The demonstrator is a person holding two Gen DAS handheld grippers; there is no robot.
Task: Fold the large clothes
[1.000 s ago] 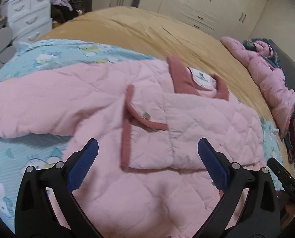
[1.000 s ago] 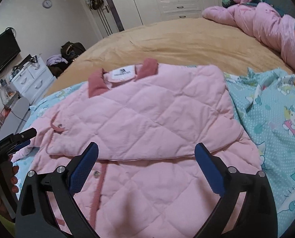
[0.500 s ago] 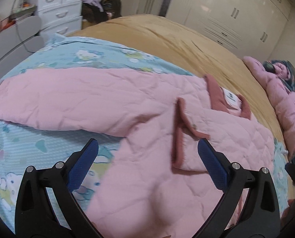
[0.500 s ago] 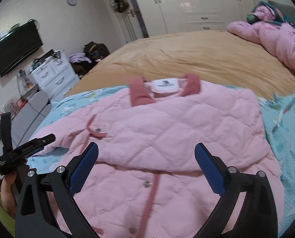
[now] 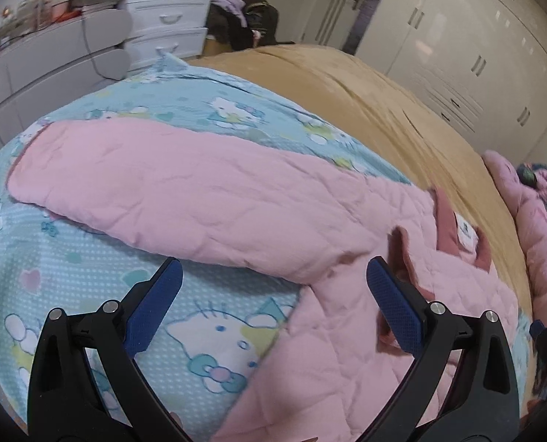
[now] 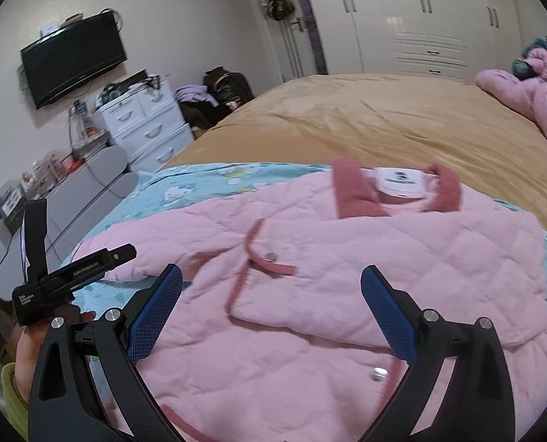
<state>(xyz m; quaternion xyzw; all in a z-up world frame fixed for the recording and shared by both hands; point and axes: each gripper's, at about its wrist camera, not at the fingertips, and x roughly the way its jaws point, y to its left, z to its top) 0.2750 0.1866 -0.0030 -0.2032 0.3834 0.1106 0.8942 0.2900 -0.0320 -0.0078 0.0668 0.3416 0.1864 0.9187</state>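
Both claws empty, jaws apart. Jacket (image 6: 347,276) flat on the bed (image 6: 384,121), right side folded in, left sleeve (image 5: 185,191) still spread. Take your left gripper (image 5: 273,305) to the cuff, clamp, fold across, keep it flat.

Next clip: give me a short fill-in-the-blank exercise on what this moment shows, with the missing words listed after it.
1. The pink quilted jacket lies on a blue ____-print blanket.
2. Both the left tool and the right tool have their jaws ____, holding nothing.
3. In the left wrist view, one sleeve lies stretched out to the ____ of the jacket's body.
4. The jacket's collar is a ____ pink than the quilted fabric.

Missing words: cartoon cat; open; left; darker
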